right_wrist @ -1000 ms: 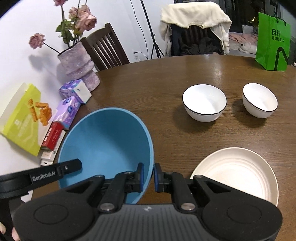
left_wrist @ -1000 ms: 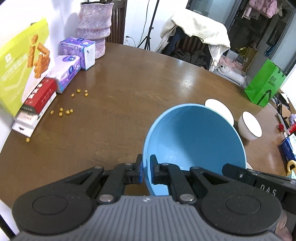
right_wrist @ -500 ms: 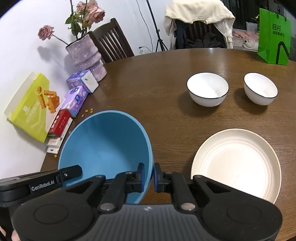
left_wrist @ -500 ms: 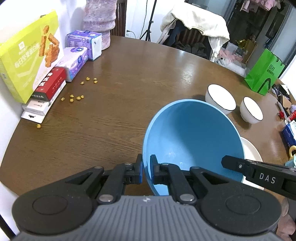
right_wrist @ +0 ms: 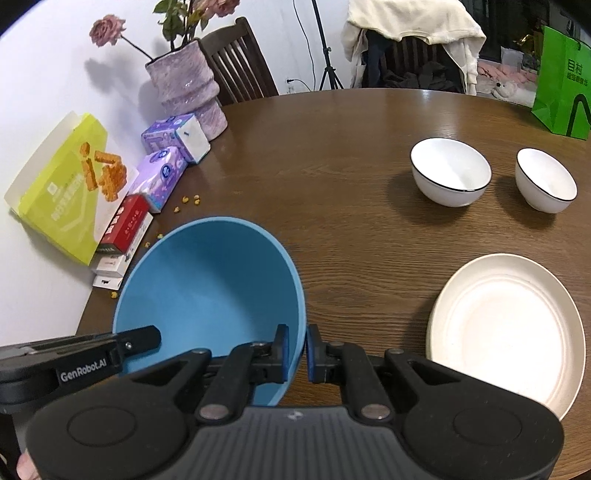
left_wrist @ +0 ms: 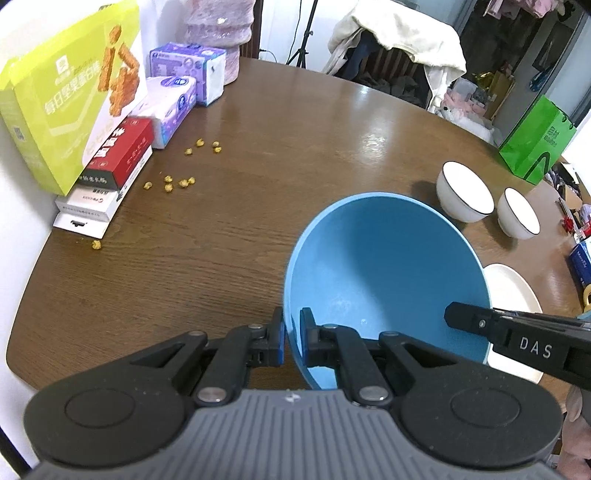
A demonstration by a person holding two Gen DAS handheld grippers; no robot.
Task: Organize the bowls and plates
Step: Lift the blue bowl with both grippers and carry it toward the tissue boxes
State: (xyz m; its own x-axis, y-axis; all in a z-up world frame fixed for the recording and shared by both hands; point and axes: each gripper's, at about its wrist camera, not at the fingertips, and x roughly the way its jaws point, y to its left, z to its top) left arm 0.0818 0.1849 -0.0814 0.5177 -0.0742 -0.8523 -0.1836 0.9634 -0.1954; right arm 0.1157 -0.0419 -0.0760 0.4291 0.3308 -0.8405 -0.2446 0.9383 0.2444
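Angled downward, jaws pinch blue bowl (left_wrist: 384, 266).

Cream plate (left_wrist: 517, 291) at 3 o'clock half hidden behind blue bowl (left_wrist: 384, 280) and right gripper's arm. Bowl's underside unseen; vase (left_wrist: 218, 22) cropped at 12. Box text unreadable.

left gripper (left_wrist: 291, 341) clamped, right gripper (right_wrist: 296, 352) clamped
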